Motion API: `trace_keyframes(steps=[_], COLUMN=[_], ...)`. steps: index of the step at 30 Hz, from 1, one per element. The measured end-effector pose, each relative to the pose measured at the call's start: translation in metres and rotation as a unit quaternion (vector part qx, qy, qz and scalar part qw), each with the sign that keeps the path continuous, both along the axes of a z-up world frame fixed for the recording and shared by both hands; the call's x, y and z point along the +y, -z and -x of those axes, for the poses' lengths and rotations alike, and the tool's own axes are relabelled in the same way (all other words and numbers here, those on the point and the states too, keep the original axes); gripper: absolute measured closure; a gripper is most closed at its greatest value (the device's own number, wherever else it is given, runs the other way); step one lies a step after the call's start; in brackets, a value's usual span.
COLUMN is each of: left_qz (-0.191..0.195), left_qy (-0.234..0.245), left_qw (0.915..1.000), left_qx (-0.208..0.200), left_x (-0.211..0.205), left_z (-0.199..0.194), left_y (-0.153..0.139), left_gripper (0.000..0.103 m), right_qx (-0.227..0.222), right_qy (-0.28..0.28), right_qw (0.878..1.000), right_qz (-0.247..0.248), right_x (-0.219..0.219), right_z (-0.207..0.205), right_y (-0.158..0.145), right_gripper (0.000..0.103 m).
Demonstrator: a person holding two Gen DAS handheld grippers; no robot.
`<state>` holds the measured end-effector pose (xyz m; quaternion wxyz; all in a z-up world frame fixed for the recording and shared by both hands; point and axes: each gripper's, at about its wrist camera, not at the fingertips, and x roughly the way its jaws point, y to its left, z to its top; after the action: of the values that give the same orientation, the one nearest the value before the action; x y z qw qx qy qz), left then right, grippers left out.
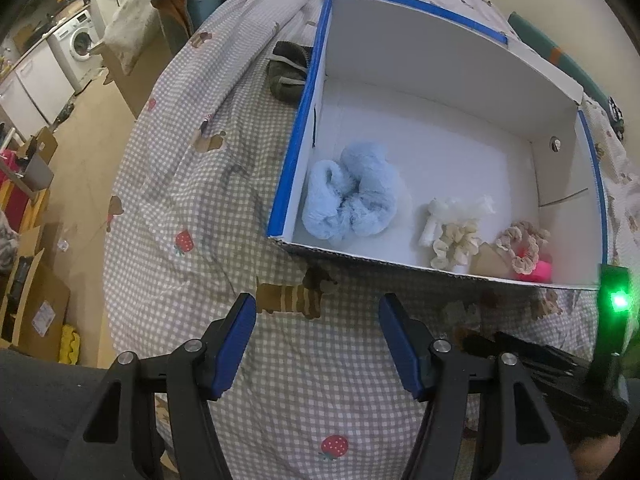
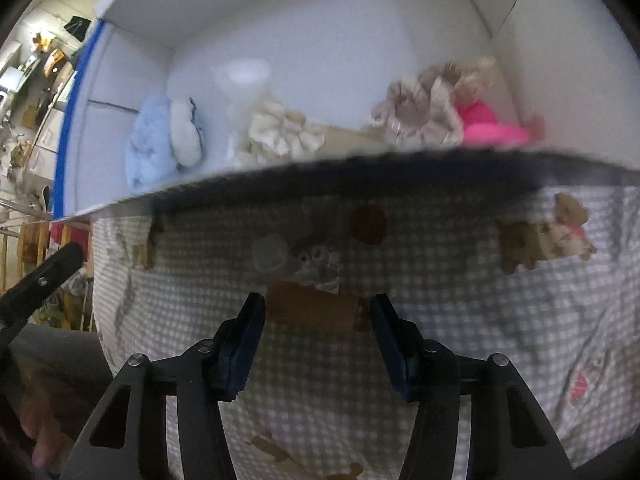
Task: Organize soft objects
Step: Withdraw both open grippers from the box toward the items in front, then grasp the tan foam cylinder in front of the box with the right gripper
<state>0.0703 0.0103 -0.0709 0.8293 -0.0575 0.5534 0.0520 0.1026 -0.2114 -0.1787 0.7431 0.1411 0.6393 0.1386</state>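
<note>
- Gingham bedcover (image 1: 192,184), grey and white with printed dogs and strawberries, is being spread rumpled beneath a white cardboard box (image 1: 460,60) edged in blue tape.
- A fluffy pale-blue plush piece (image 1: 348,196) is being kept in the box at its near left corner.
- A cream ruffled scrunchie (image 1: 456,242), a crinkly white piece (image 1: 460,206), a beige-pink scrunchie (image 1: 522,246) and a bright pink item (image 1: 540,270) are being held along the near wall, towards the right corner.
- A dark fuzzy sock (image 1: 288,70) is being left outside the box's left wall.
- The left gripper (image 1: 316,312) is being held spread and empty over the bedcover, short of the near wall.
- The right gripper (image 2: 318,312) is likewise being held apart, nothing pinched, though this view is blurred.
</note>
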Motion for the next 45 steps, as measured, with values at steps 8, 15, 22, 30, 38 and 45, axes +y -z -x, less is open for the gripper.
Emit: trace_keyframes(steps=[8,15,22,30,38,45], left_qz=[0.019,0.012,0.007,0.01,0.019,0.021], left_qy=[0.005,0.016,0.038,0.106,0.138,0.114], left_qw=[0.9996,0.9995,0.9982,0.9931,0.9867,0.987], left_qx=[0.018,0.024,0.046,0.048,0.084,0.112], left_x=[-0.001,-0.008,-0.026,-0.094,-0.138,-0.139], left_z=[0.002,0.003,0.0,-0.009,-0.031,-0.039], left_y=[0.007,0.012,0.031,0.043,0.083,0.101], left_gripper=[0.042,0.042,0.042,0.042,0.043,0.072], right_qx=[-0.009,-0.042,-0.072,-0.069,-0.051,-0.06], right_qy=[-0.014,-0.013,0.063,0.085,0.123,0.119], right_qw=[1.0,0.999,0.995,0.993,0.987,0.985], right_qz=[-0.007,-0.03,-0.039,-0.044,-0.09,-0.106], right_x=[0.008,-0.002,-0.044,-0.073,-0.1,-0.105], right_z=[0.007,0.027,0.031,0.034,0.039,0.041], right_y=[-0.002,-0.032,-0.053,-0.051,-0.045,-0.05], right_gripper=[0.088,0.091,0.091,0.091,0.091,0.091])
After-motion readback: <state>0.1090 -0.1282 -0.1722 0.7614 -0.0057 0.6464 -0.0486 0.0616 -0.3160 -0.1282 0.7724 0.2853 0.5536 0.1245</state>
